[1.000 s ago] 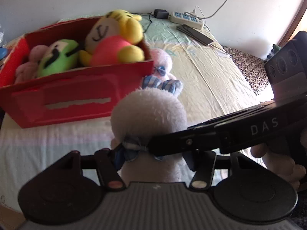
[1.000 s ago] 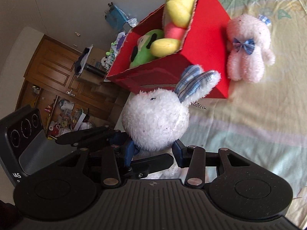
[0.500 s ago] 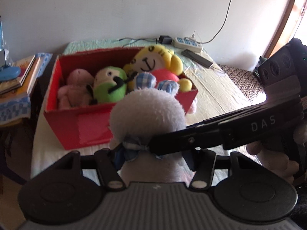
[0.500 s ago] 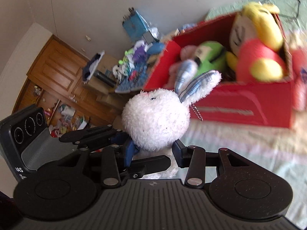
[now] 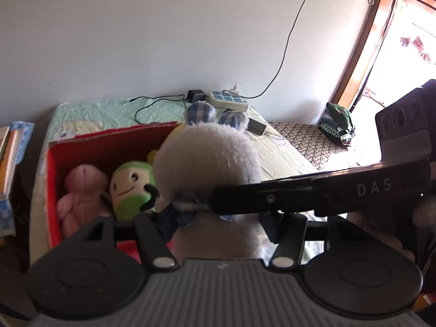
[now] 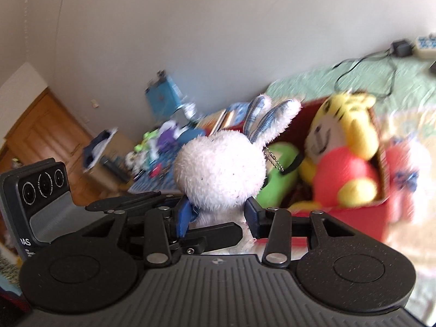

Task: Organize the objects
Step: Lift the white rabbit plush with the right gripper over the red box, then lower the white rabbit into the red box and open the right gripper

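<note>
Both grippers are shut on a white plush rabbit (image 5: pixel 207 163) with blue checked ears; it also shows in the right wrist view (image 6: pixel 220 171). My left gripper (image 5: pixel 218 224) pinches it at the neck by its blue bow. My right gripper (image 6: pixel 218 215) pinches the same neck from the other side. The rabbit hangs above the near side of a red box (image 5: pixel 51 196) on the bed. In the box lie a pink plush (image 5: pixel 81 190), a green plush (image 5: pixel 130 188) and a yellow and red plush (image 6: pixel 343 163).
A pale green bed sheet (image 5: pixel 109 111) lies under the box. A power strip (image 5: pixel 229 99) with cables sits by the wall. A stack of books (image 5: pixel 11 147) is at the left. A cluttered side table (image 6: pixel 152 150) and wooden cabinet (image 6: pixel 43 125) stand beyond.
Both grippers have lifted the rabbit and carried it toward the red box. The box now sits lower and closer, with its open top in view.
</note>
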### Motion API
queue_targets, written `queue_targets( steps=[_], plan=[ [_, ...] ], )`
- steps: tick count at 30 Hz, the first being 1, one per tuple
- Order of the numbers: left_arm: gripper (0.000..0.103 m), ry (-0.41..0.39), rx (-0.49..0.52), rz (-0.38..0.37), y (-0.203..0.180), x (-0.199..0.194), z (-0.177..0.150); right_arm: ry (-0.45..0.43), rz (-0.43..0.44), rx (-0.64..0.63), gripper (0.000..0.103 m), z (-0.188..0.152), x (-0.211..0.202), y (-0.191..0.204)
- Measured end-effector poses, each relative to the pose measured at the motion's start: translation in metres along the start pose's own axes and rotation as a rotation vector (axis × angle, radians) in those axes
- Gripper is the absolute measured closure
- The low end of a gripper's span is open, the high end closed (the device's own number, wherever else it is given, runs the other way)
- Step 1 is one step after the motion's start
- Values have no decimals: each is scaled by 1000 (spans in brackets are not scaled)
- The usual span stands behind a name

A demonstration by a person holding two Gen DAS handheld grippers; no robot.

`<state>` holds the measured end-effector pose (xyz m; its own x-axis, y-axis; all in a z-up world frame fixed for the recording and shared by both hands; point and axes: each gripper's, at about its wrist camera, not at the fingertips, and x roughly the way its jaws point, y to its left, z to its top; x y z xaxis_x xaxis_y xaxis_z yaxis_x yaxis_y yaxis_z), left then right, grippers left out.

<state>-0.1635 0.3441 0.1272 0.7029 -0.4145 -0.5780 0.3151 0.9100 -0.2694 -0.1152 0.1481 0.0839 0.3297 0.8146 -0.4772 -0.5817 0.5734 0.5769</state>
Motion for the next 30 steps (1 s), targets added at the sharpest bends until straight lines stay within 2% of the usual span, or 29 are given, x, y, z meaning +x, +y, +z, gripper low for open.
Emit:
queue_targets(
  steps=[7, 13, 23, 27, 30],
  plan=[
    [42, -6, -38, -35, 11, 46, 23, -46, -127, -39, 60, 23, 8, -19],
    [40, 38, -117, -17, 27, 82, 26, -5, -206, -106, 61, 36, 27, -35],
    [37, 109, -144, 103, 42, 106, 18, 95, -177, -151, 64, 44, 58, -44],
    [38, 118, -180, 128, 54, 105, 14, 132, -149, -146, 64, 40, 74, -46],
    [35, 112, -183, 134, 56, 103, 15, 140, -131, -116, 64, 42, 80, -51]
  ],
)
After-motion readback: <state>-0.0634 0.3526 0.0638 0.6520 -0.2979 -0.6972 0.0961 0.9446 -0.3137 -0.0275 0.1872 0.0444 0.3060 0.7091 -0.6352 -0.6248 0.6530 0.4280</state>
